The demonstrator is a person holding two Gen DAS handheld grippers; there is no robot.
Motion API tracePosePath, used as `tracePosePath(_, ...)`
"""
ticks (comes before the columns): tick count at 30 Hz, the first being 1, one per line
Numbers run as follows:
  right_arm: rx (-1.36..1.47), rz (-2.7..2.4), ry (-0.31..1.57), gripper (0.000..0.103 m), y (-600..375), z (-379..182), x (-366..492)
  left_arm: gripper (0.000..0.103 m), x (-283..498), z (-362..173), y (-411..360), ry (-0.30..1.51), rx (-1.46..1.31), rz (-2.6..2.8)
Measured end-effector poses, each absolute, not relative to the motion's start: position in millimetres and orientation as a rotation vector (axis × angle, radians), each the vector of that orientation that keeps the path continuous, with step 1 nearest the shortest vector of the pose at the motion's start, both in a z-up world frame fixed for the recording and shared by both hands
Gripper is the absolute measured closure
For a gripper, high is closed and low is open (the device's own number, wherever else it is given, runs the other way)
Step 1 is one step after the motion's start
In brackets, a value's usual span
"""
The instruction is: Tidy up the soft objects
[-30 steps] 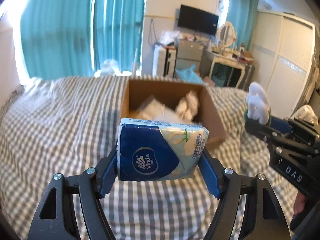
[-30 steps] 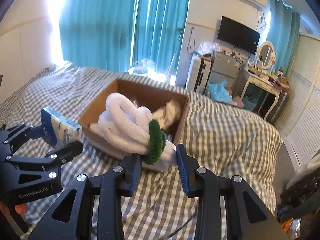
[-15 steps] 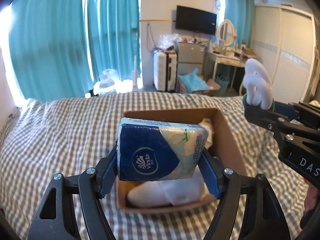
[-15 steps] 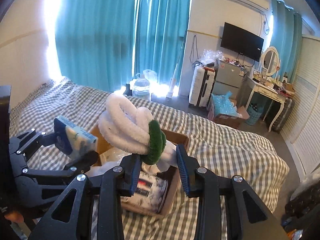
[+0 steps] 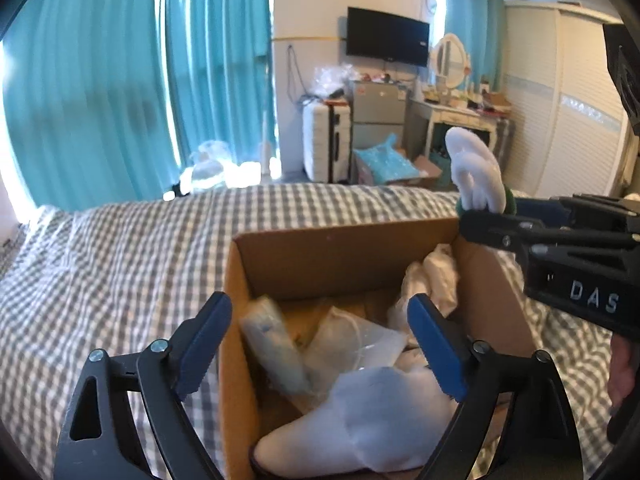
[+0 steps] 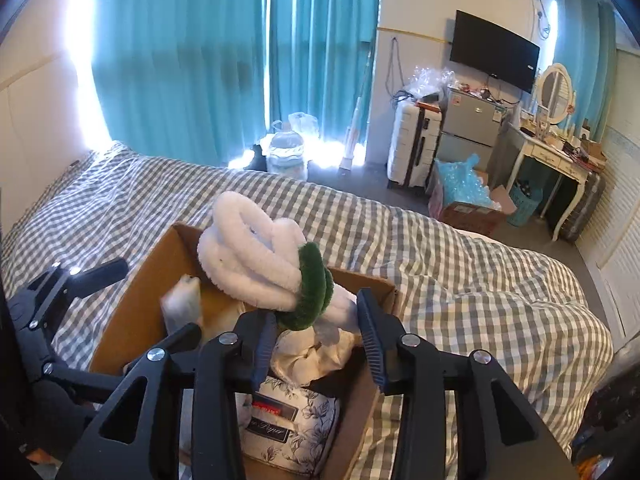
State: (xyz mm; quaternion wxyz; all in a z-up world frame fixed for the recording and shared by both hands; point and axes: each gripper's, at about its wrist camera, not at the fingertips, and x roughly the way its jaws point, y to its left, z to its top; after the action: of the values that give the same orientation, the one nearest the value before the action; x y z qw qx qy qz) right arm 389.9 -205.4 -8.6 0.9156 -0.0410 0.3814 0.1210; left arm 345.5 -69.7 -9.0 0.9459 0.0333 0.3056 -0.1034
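Note:
An open cardboard box [image 5: 340, 248] stands on the checked bed. My left gripper [image 5: 320, 340] is open and empty above it. The blue tissue pack [image 5: 276, 352] is blurred inside the box, at its left side; it also shows in the right wrist view [image 6: 182, 302]. My right gripper [image 6: 316, 344] is shut on a white fluffy looped toy with a green band [image 6: 256, 264], held over the box [image 6: 160, 276]; the toy shows in the left wrist view [image 5: 476, 176]. My right gripper [image 5: 560, 240] is at the box's right wall there. My left gripper [image 6: 156, 312] is at the left.
The box holds a white slipper [image 5: 340, 440], clear plastic bags [image 5: 352, 344], crumpled white cloth [image 5: 432, 276] and a floral tissue pack [image 6: 288, 428]. The checked bedspread [image 6: 460, 272] surrounds it. Beyond the bed are curtains, a suitcase, a fridge and a dressing table.
My left gripper has opened and the blue tissue pack has dropped into the box. Both grippers have moved forward over the box; the right still holds the toy.

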Motion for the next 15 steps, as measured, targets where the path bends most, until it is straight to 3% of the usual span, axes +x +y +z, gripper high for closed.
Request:
tracePosePath(2, -0.063, 0.257, 0.784, 0.056, -207, -7, 390, 0.013, 343, -7, -69, 0.630, 0.063, -0.204)
tracePosePath(4, -0.043, 0.257, 0.781, 0.039, -209, -4, 387, 0.013, 335, -4, -66, 0.625, 0.057, -0.202)
tracePosePath(5, -0.037, 0.256, 0.778, 0.025, -210, -1, 386, 0.013, 330, -1, -65, 0.620, 0.055, -0.202)
tracePosePath(6, -0.027, 0.252, 0.765, 0.022, -212, 4, 382, 0.013, 327, 1, -63, 0.616, 0.055, -0.202)
tracePosePath(15, 0.023, 0.216, 0.653, 0.022, -235, 80, 321, 0.012, 270, 57, -56, 0.515, 0.103, -0.173)
